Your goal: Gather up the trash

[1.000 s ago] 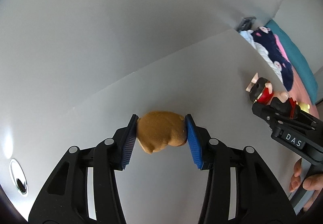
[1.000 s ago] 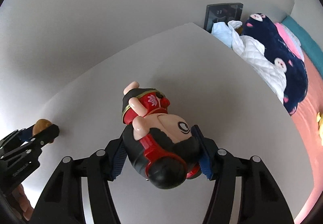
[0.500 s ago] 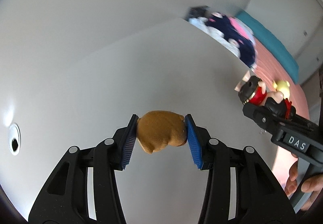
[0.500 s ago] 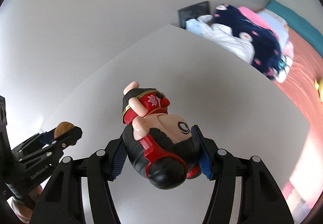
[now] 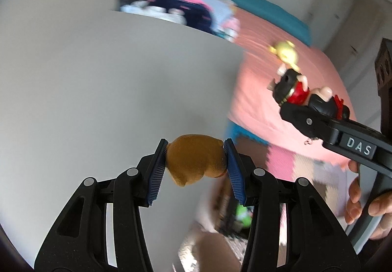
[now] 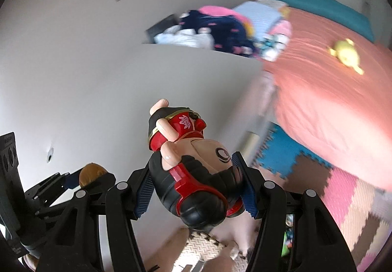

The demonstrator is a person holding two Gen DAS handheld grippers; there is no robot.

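Note:
My left gripper (image 5: 195, 161) is shut on a small brown plush toy (image 5: 193, 163), its blue pads pressing both sides. In the right wrist view the same toy (image 6: 91, 171) shows at the lower left in that gripper. My right gripper (image 6: 192, 186) is shut on a doll (image 6: 193, 174) with a black and red outfit, held head toward the camera. The left wrist view shows that doll (image 5: 301, 96) at the right, with a person's hand (image 5: 367, 203) on the gripper handle. Both grippers hang in the air beside a white surface (image 5: 98, 88).
A bed with a pink cover (image 6: 330, 105) lies to the right, a yellow toy (image 6: 346, 54) on it. A heap of clothes and bedding (image 6: 220, 29) sits beyond the white surface. Coloured foam floor tiles (image 6: 318, 174) and scattered items lie below.
Both grippers have swung to the right with their toys still held. The bed and the floor tiles have come into view, and the white surface now fills less of each picture.

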